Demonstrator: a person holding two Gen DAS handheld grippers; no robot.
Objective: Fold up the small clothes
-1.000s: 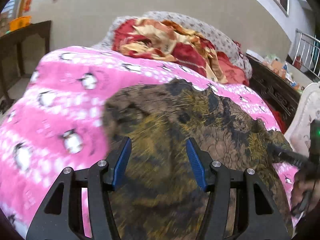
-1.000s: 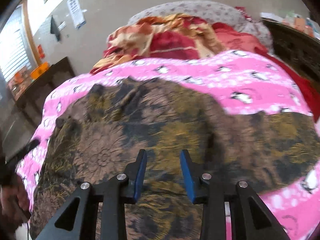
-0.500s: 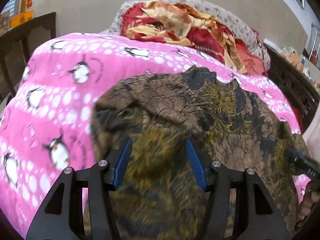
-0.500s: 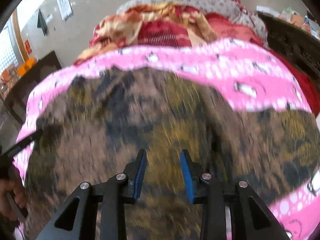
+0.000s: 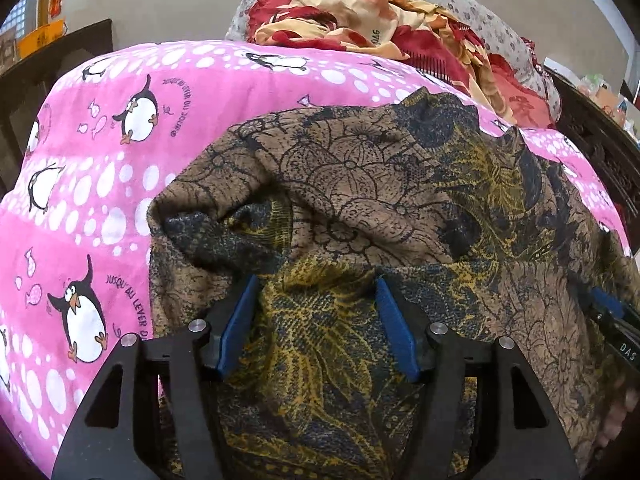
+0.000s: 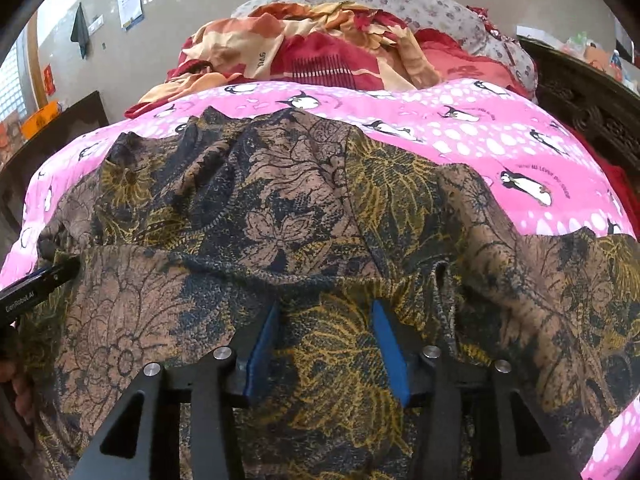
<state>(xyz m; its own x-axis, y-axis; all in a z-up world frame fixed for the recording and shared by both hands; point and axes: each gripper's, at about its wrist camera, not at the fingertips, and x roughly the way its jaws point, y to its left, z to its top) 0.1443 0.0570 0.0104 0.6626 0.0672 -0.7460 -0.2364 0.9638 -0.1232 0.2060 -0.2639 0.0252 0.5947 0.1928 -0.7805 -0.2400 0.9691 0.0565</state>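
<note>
A brown garment (image 5: 360,184) with dark and yellow flower print lies spread on the pink penguin blanket (image 5: 100,168). A fold ridge crosses it just ahead of both grippers. My left gripper (image 5: 316,284) hovers low over its near left part. Its jaws are opening, and cloth lies under and between the blue pads (image 5: 240,320) without being pinched. My right gripper (image 6: 325,306) stands over the garment (image 6: 280,208) near its middle. Its jaws are opening too, and nothing is squeezed between them. The tip of each gripper shows in the other's view: the right gripper (image 5: 612,316) and the left gripper (image 6: 40,284).
A heap of red and orange bedding (image 5: 380,12) and a grey flowered pillow (image 6: 400,4) lie at the far end of the bed. Dark wooden furniture (image 6: 580,92) stands along the right and a dark table (image 5: 72,52) at the left. A hand (image 6: 20,392) shows at the edge.
Both grippers have come down and forward, closer to the garment. The right jaws have spread wider, the left ones slightly. A fold ridge now lies across the cloth ahead of the fingers.
</note>
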